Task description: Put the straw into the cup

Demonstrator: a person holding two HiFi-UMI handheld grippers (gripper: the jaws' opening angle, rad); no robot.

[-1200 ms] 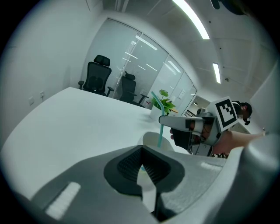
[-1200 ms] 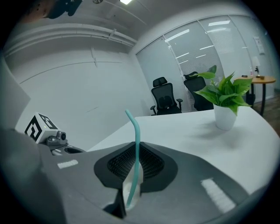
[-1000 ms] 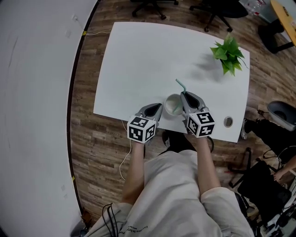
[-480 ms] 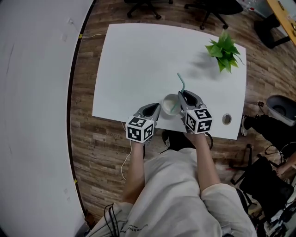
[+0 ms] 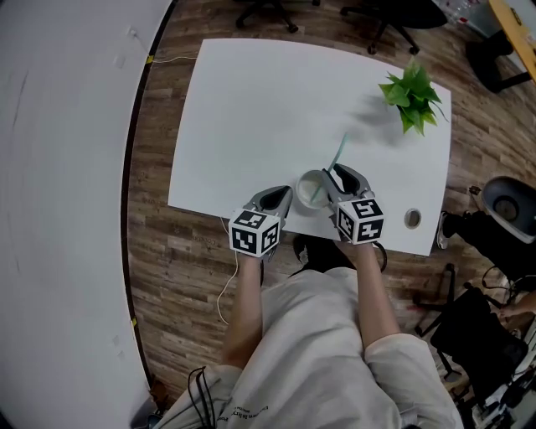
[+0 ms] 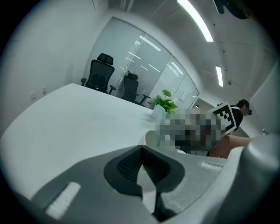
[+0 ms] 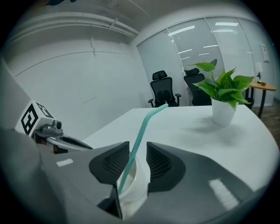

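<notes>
A white paper cup (image 5: 310,189) stands near the table's front edge. A teal straw (image 5: 337,154) has its lower end in the cup and leans up and to the right. My left gripper (image 5: 288,195) is at the cup's left rim, its jaws shut on the cup's thin wall (image 6: 148,186). My right gripper (image 5: 332,178) is at the cup's right side. In the right gripper view the straw (image 7: 142,131) rises through the gap between the right gripper's (image 7: 138,151) jaws, which stand wider than the straw, above the cup (image 7: 136,183).
The white table (image 5: 251,109) carries a potted green plant (image 5: 412,96) at its far right corner and a cable grommet (image 5: 412,219) at the front right. Office chairs (image 5: 268,10) stand beyond the far edge. A wall curves along the left.
The straw has swung from near upright, bent tip pointing left, to leaning up and right with its lower end in the cup. Both grippers have barely moved.
</notes>
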